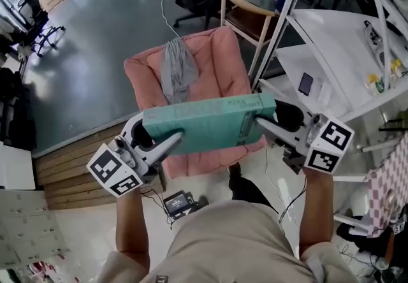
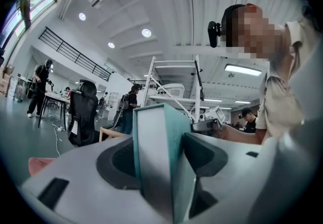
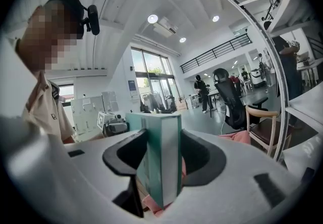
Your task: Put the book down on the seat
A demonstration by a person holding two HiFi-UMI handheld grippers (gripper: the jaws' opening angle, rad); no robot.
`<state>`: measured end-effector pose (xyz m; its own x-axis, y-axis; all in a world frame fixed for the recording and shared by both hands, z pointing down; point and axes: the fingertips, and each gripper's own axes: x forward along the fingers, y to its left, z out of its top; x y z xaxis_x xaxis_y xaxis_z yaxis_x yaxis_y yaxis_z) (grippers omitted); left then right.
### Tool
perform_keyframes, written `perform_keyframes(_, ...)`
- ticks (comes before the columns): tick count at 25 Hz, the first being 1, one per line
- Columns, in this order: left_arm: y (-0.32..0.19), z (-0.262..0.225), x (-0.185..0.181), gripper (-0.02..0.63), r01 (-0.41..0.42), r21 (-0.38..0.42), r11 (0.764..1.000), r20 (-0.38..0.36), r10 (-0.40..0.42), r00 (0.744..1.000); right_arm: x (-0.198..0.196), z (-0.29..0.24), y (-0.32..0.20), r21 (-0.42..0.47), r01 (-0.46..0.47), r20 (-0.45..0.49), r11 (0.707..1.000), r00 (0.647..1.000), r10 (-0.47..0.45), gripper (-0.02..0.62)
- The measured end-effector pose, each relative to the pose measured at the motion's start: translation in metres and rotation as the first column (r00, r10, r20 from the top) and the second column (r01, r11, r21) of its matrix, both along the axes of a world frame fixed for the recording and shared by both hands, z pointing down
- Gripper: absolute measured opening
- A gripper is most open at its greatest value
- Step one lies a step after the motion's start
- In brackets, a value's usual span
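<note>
The teal book (image 1: 207, 122) hangs flat just above the pink armchair (image 1: 217, 65). The left gripper (image 1: 171, 143) is clamped on one end and the right gripper (image 1: 260, 123) on the other. Two grips probably keep such a wide book level for laying it down.

- Teal book (image 1: 204, 123): smooth matt cover; pale paper page edges.
- Pink seat (image 1: 220, 52): padded cloth, soft and creased.
- Grey cloth (image 1: 178, 68): thin, limp fabric.
- Left tool (image 1: 167, 146), right tool (image 1: 262, 123): matt grey plastic, with darker matt inner faces.
- Grey floor (image 1: 95, 65): smooth and glossy, reflective.
- Rear chair (image 1: 245, 11): pale, smooth wood frame.
- Planked step (image 1: 70, 170): bare wood.
</note>
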<state>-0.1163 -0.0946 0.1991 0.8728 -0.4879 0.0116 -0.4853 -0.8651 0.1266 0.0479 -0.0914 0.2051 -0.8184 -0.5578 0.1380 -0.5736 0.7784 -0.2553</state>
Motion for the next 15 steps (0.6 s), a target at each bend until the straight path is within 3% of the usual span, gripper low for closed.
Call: perform_keyframes(15,-0.078,0.072,0.027,0.252,0.024,-0.134,0.991,0.046,-0.018,0.999,0.026,0.076,-0.08,-0.117,0.033,0.016,0.993,0.999,-0.031,0.193)
